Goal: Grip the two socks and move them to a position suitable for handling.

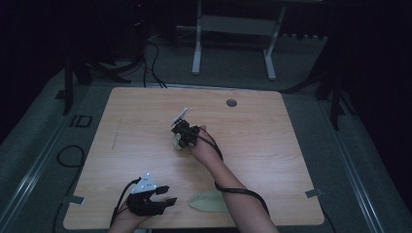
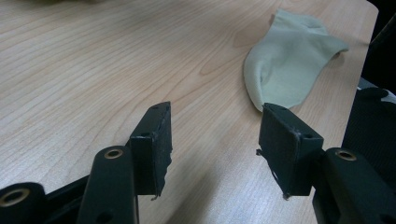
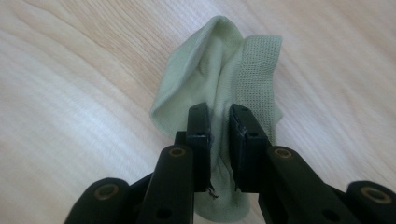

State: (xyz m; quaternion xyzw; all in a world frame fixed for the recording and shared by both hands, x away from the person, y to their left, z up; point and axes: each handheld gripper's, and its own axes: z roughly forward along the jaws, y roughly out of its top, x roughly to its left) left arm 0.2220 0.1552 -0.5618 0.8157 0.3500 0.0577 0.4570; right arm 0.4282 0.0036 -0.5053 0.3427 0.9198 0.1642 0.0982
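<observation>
While the person works at the table (image 1: 252,116):
Right gripper (image 3: 219,116): at the table's middle, jaws nearly closed, pinching a fold of a pale green sock (image 3: 210,70).
Pinched sock: bunched on the wood, ribbed cuff beside the right jaw.
Left gripper (image 2: 215,135): near the front edge, left of centre, jaws spread wide with nothing between them.
Second sock (image 2: 289,56): flat by the front edge, just beyond the left gripper's jaws.

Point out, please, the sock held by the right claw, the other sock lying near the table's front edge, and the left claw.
held sock (image 3: 210,70): right gripper view, its bunched upper fold.
lying sock (image 2: 289,60): left gripper view, middle of the flat fabric.
left claw (image 2: 215,149): left gripper view, midway between its parted fingertips.
</observation>
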